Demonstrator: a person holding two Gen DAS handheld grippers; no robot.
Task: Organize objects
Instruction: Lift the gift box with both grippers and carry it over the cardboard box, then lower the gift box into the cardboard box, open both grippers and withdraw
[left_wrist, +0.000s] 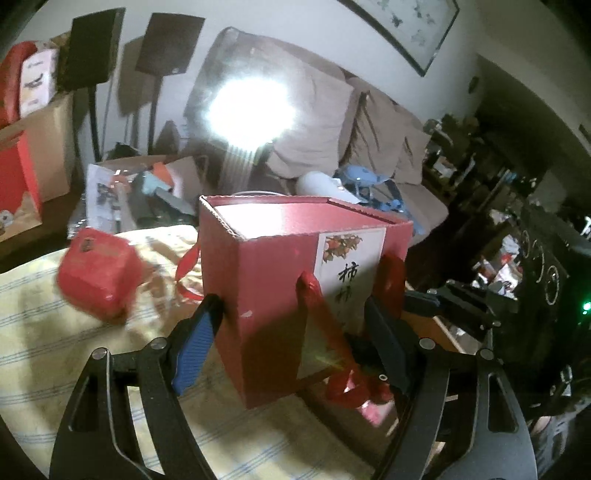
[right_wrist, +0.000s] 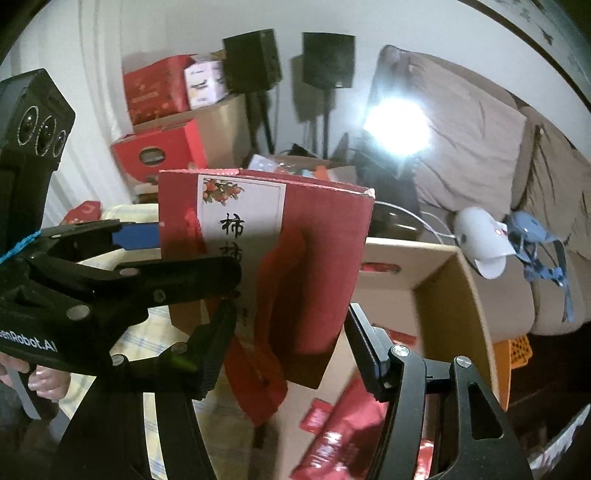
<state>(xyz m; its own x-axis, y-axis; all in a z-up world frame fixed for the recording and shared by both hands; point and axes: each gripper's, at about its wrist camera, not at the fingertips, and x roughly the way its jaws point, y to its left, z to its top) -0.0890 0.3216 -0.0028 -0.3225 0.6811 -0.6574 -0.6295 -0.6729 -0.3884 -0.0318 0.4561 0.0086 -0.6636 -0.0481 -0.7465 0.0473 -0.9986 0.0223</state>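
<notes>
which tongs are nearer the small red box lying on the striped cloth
Left. The left tongs grip the tall red carton, with the small red box lying just beyond their left finger. The right tongs are at the carton's far side, over the open cardboard box.

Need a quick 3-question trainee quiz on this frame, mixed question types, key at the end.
1. True or false: only one hand-held gripper has the red box between its fingers.
2. What does the white label on that box show? A) fruit on a branch above characters B) a cat C) a bottle
3. Fill in: the packets in the open cardboard box are ___ in colour.

Key:
1. False. Both the left hand-held gripper and the right hand-held gripper clamp it.
2. A
3. Red
</notes>
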